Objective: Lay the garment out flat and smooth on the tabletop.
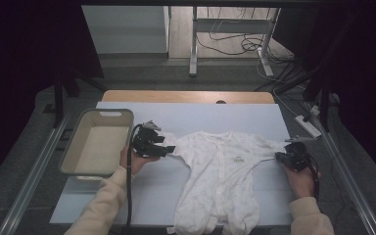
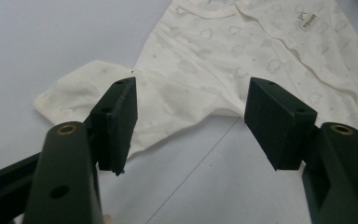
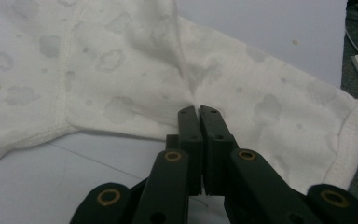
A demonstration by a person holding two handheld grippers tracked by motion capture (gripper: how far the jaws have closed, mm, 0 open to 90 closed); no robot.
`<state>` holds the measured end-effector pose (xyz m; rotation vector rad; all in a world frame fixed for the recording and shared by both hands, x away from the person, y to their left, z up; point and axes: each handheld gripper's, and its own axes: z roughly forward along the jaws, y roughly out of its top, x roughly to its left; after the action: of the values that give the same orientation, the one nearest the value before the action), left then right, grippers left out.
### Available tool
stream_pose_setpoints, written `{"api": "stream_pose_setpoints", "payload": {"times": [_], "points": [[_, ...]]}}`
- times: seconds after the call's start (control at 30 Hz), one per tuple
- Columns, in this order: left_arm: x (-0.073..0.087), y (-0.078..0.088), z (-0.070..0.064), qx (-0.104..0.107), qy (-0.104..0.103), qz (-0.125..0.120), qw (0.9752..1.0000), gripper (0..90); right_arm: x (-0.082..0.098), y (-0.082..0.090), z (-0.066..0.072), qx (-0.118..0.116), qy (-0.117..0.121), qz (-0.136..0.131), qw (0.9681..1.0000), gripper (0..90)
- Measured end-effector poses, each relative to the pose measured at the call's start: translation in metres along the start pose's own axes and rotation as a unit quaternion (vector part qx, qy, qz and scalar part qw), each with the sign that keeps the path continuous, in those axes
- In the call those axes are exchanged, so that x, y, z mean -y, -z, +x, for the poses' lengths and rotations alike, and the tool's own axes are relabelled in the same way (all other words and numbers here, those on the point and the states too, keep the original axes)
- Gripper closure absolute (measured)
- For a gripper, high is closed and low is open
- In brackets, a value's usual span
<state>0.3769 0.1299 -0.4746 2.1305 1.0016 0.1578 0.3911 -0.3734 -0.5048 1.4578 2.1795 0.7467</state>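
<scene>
So far the romper (image 1: 221, 176) lay flat, unfolded, on the table (image 1: 254, 115). Right gripper (image 3: 199, 108) was clamped on one sleeve (image 3: 279, 121); left gripper (image 2: 191, 116) hovered, jaws apart, over the other. Folding and the bin (image 1: 97, 142) remained.

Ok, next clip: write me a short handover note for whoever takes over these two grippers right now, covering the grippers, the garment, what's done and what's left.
Right gripper: shut, pinching a fold of the sleeve of the white cloud-print baby romper.
Left gripper: open, jaws wide on either side of the other sleeve, pads not pressing the cloth.
Romper: lies spread flat, front up, on the white table sheet, legs hanging off the near edge.
Grey plastic basket: at the table's left, nothing visible inside.
Done: one sleeve gripped.
Left: probably close the left gripper on its sleeve, then handle the romper with both grippers, perhaps folding it.
</scene>
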Motion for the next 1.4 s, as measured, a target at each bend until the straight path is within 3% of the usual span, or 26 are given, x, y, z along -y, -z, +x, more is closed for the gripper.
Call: {"api": "stream_pose_setpoints", "payload": {"times": [0.27,0.4,0.53,0.63,0.87,1.1,1.4], "points": [[0.0,0.002,0.002,-0.001,0.003,-0.003,1.0,35.1,0.004,0.007,0.004,-0.004,0.003,-0.002,1.0,86.5],[0.0,0.002,0.002,-0.001,0.003,-0.003,1.0,35.1,0.0,0.015,0.005,-0.016,-0.005,-0.041,0.999,71.1],[0.0,0.002,0.002,-0.002,0.009,-0.006,0.9999,34.8,-0.003,0.021,0.011,-0.028,0.0,-0.075,0.9968,56.3],[0.0,0.002,0.003,-0.003,0.012,-0.006,0.9999,34.7,-0.005,0.025,0.018,-0.045,0.008,-0.091,0.9948,52.1],[0.001,-0.007,0.002,-0.005,0.008,0.007,0.9999,34.6,-0.011,0.032,0.036,-0.106,0.023,-0.128,0.9858,49.1],[0.005,-0.027,0.005,-0.019,0.006,0.039,0.999,33.9,-0.012,0.028,0.055,-0.151,0.029,-0.129,0.9796,48.1],[0.009,-0.045,0.009,-0.038,0.008,0.068,0.997,32.6,-0.012,0.021,0.075,-0.175,0.056,-0.113,0.9765,47.5]]}}
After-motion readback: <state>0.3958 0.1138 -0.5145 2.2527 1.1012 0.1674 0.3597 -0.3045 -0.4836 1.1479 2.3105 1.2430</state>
